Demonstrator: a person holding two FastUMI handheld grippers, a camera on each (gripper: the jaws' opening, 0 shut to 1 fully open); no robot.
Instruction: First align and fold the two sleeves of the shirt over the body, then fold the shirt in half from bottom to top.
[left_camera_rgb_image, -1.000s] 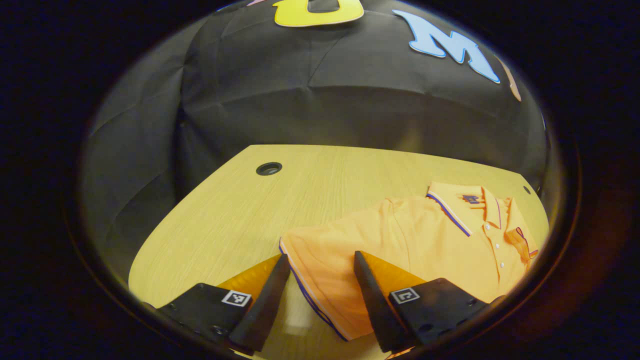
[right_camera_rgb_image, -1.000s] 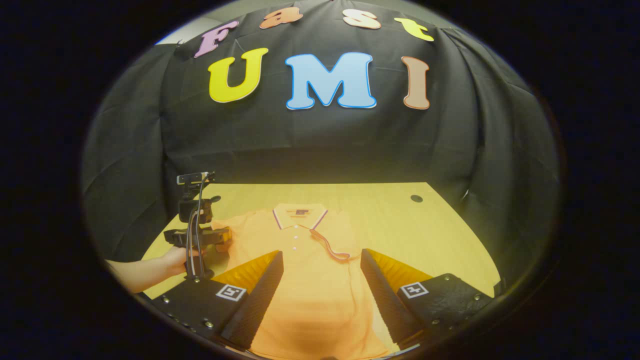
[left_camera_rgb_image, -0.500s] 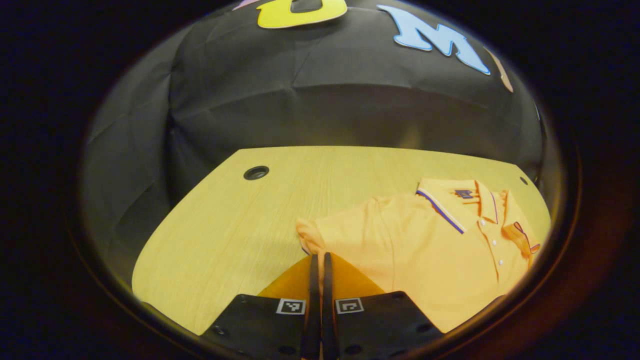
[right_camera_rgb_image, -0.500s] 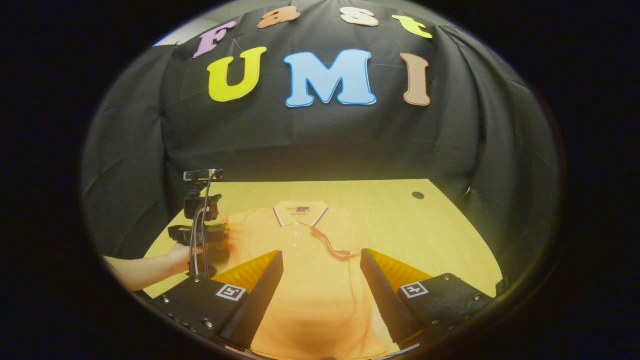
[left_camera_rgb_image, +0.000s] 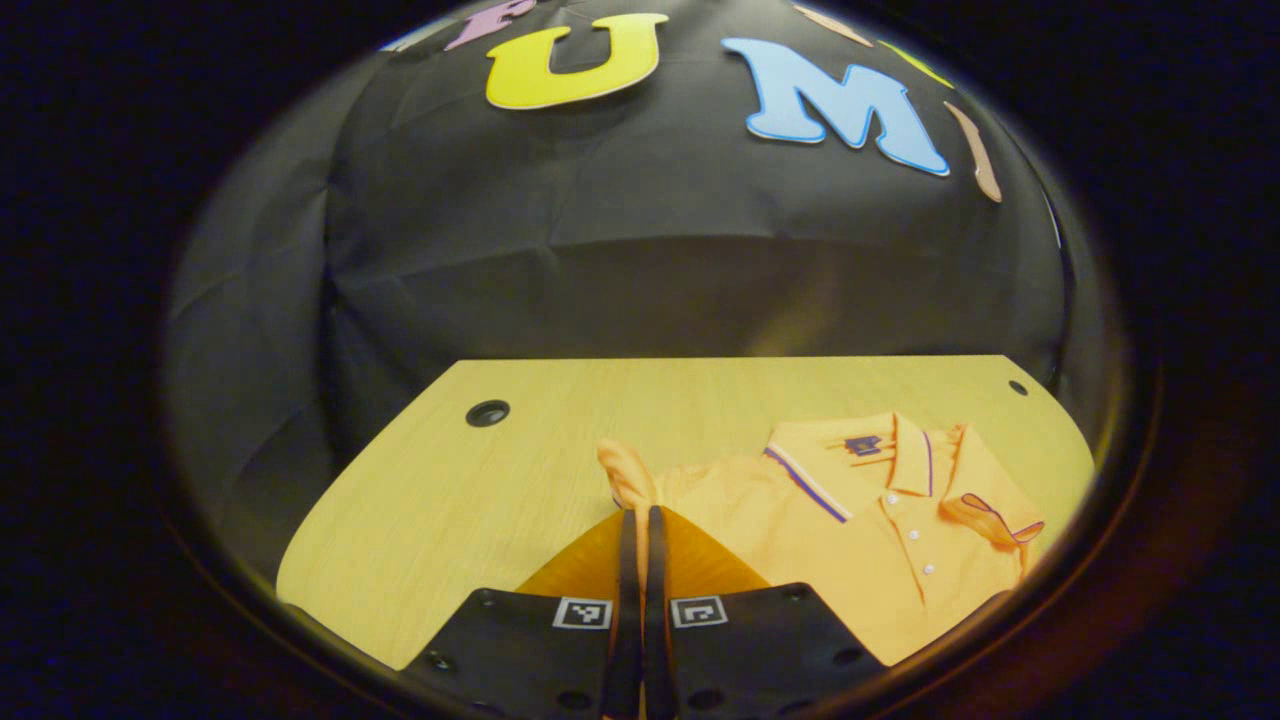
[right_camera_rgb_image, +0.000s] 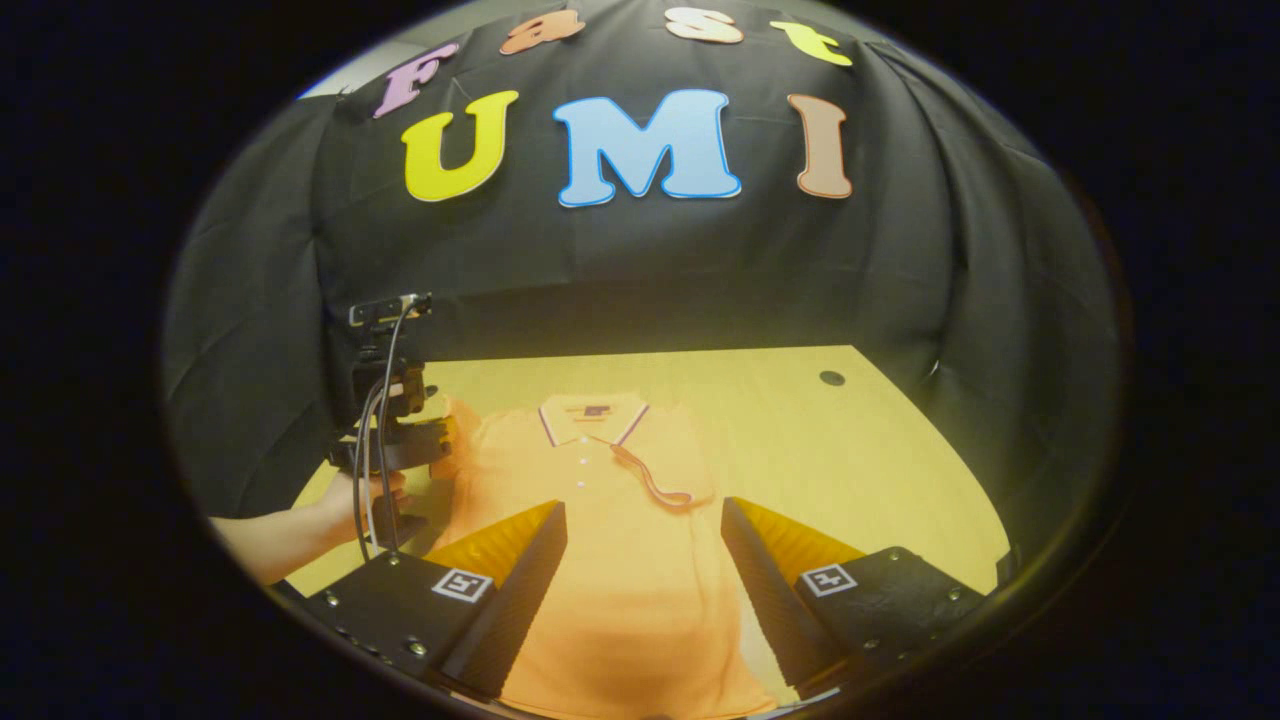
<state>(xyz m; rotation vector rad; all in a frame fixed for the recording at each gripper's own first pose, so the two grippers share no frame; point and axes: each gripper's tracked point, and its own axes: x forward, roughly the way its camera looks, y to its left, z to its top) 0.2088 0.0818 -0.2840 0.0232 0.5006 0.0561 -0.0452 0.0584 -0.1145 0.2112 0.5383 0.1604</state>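
An orange polo shirt with a striped collar lies flat on the wooden table, collar toward the far wall. In the left gripper view the shirt spreads to the right. My left gripper is shut on the shirt's left sleeve, which stands bunched above the fingertips, lifted off the table. The right gripper view shows that left gripper at the shirt's left edge, held by a hand. The other sleeve lies folded over the chest. My right gripper hangs open over the shirt's lower body.
The table has a round cable hole at its far left and a smaller one at its far right. Black cloth wall closes in the back and sides. Bare wood lies left of the shirt.
The left gripper shut on the left sleeve's edge and has since lifted it, bunching the cloth upward. The right gripper has stayed open over the shirt's lower part.
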